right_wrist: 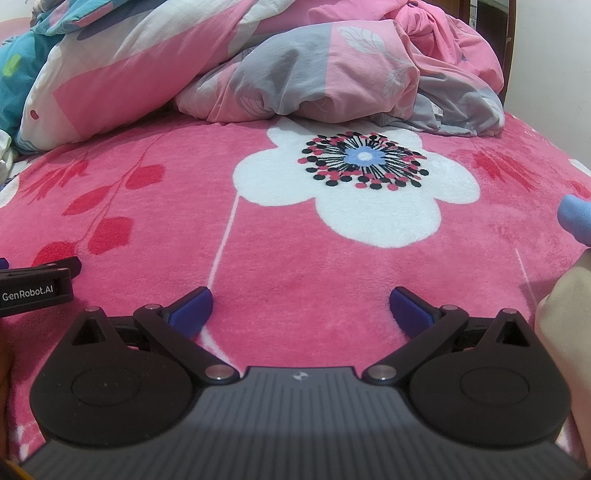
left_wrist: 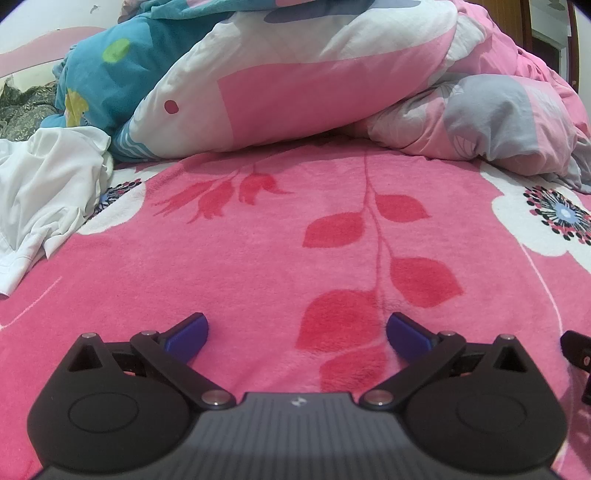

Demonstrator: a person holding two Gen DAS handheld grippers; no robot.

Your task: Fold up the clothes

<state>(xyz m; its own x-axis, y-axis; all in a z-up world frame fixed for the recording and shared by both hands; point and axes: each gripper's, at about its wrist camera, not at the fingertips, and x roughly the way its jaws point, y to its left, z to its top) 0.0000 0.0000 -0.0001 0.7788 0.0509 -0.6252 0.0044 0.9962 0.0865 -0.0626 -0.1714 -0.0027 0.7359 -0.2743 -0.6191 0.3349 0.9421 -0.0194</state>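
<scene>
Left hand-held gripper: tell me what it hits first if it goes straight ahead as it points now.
The left hand-held gripper, jaws open and empty, points low along the pink floral blanket. Straight on, it would likely skim that blanket, then meet the piled quilt. The white garment lies off to its left. Depth is uncertain.

Bed (left_wrist: 229, 266) covered by pink fleece blanket (right_wrist: 424, 295), printed with red leaf sprigs and large white flowers (right_wrist: 354, 184) with dark dotted centres. Heaped at far side: bunched quilt (left_wrist: 295, 85) in pink, white and grey patches; teal patterned bedding (left_wrist: 99, 70) to its left. White wall (left_wrist: 48, 14) behind, top left, with small marks. Dark wooden furniture (right_wrist: 491, 33) at top right beside white wall (right_wrist: 550, 74). Even, soft indoor lighting.
</scene>
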